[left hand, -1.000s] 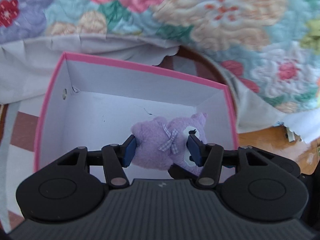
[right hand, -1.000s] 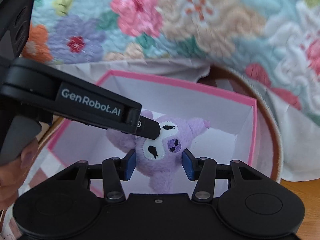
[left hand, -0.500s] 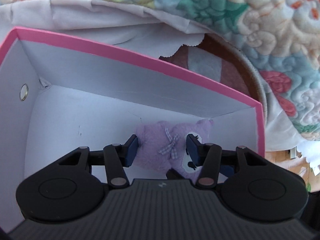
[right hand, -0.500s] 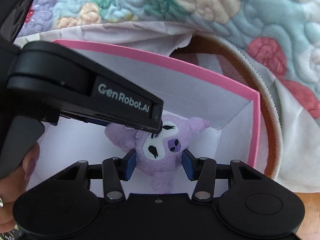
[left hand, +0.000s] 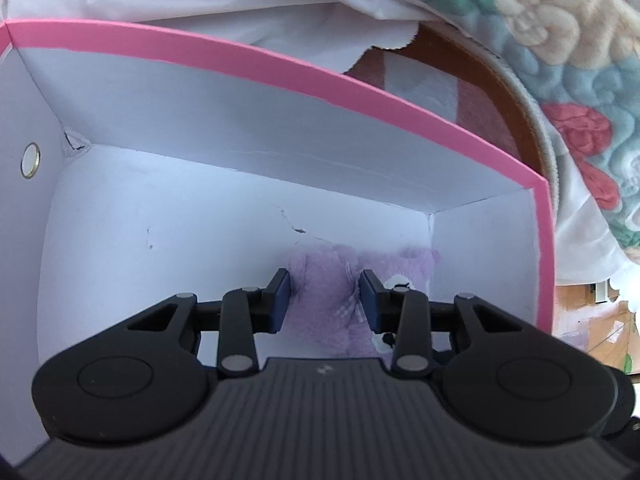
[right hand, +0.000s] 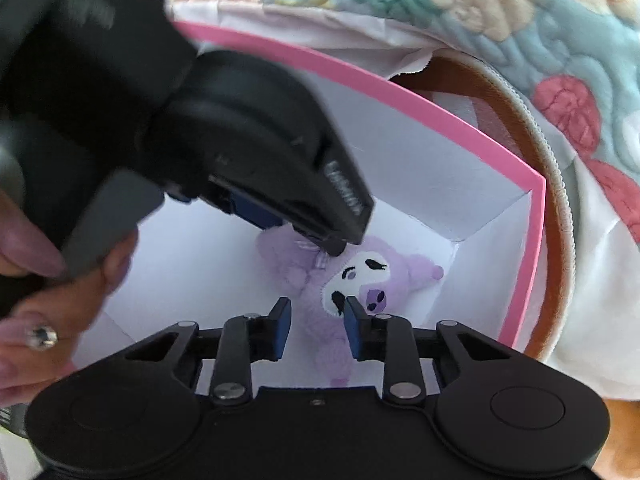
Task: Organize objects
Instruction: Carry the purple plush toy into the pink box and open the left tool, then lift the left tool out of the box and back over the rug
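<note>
- Left wrist view: the left claw (left hand: 323, 298) is deep inside the pink box (left hand: 280, 64). Its blue pads have just been closing, and they squeeze the purple plush toy (left hand: 324, 284) around its middle. The toy is low in the box, near the right corner. Whether it rests on the bottom I cannot tell.
- Right wrist view: the right claw (right hand: 316, 322) is squeezed narrow, its pads pinching the toy's (right hand: 360, 284) lower part near the white face. The person's hand (right hand: 48, 280) holds the left claw (right hand: 320, 240) from above.
- To do this well, I think both claws should lower the toy gently until it lies flat, then open slowly. Keep the claws off the box walls, or the box may tip.
</note>
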`<state>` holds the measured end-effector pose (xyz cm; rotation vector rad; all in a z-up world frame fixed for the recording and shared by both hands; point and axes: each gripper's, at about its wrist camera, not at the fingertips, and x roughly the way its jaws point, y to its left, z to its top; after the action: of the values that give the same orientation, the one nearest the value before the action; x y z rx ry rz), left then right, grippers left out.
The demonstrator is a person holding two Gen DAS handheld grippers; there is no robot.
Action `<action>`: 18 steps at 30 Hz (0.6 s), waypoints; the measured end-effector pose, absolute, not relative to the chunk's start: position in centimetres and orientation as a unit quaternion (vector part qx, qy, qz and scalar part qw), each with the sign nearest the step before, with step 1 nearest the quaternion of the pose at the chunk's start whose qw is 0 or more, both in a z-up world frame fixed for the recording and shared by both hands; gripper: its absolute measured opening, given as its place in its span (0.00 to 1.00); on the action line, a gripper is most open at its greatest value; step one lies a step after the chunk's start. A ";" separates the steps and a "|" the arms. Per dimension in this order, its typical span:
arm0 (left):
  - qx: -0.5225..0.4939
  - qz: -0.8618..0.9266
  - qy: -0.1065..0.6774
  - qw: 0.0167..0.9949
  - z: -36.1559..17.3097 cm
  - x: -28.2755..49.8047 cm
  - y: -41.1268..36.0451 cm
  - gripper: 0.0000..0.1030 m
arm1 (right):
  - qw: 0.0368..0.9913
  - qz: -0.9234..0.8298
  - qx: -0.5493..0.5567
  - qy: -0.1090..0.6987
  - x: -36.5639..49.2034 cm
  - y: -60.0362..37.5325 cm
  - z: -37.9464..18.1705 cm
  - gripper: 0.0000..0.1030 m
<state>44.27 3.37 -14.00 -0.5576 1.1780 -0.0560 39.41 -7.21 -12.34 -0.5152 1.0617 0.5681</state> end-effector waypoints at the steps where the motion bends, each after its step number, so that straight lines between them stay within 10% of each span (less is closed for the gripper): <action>1: -0.265 -0.027 0.547 0.794 -13.9 44.2 3.4 0.35 | 0.796 0.257 -0.255 0.485 39.2 -7.0 -12.6 0.30; 18: -0.202 -0.039 0.533 0.821 -9.9 39.6 3.0 0.40 | 0.846 0.229 -0.202 0.437 38.0 -8.6 -10.4 0.30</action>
<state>39.59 3.03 -9.91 -0.4294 1.1345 -0.0825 38.04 -8.55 -10.43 -0.4259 0.9208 0.4831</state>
